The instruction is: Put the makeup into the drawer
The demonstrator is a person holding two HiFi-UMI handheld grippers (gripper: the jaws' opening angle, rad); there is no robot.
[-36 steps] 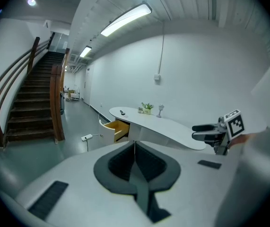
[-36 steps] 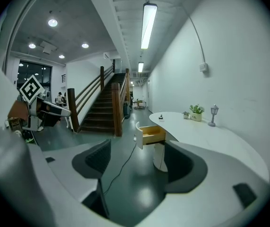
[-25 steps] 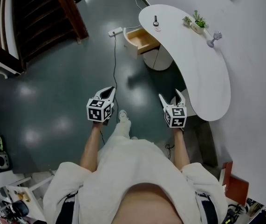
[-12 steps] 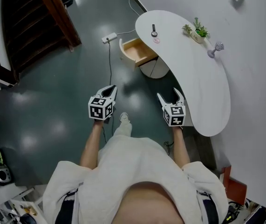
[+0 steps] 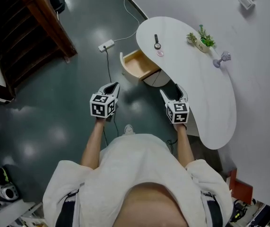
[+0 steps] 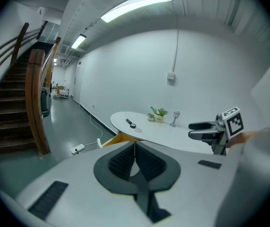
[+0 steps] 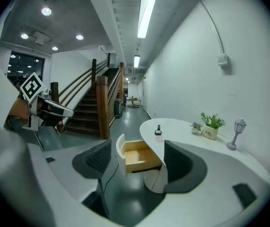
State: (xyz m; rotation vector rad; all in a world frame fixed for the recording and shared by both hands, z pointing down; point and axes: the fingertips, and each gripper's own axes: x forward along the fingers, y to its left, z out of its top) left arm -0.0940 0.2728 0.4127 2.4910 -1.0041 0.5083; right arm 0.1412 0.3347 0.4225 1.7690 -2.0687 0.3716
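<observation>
here, left gripper [image 5: 112, 86] is holding its jaws pressed together, right gripper [image 5: 172, 91] spread wide, both empty. makeup [image 5: 158, 44] is lying on the white table [image 5: 205, 93] beside the open drawer [image 5: 139, 65]; closing in and descending squarely over it seems wisest.

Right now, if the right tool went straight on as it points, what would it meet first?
Probably the open drawer, framed between the spread jaws of the right tool; depth is unclear.

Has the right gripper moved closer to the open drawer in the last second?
Yes. In the head view the right gripper now sits nearer the open drawer, further forward along the white table edge.
</observation>
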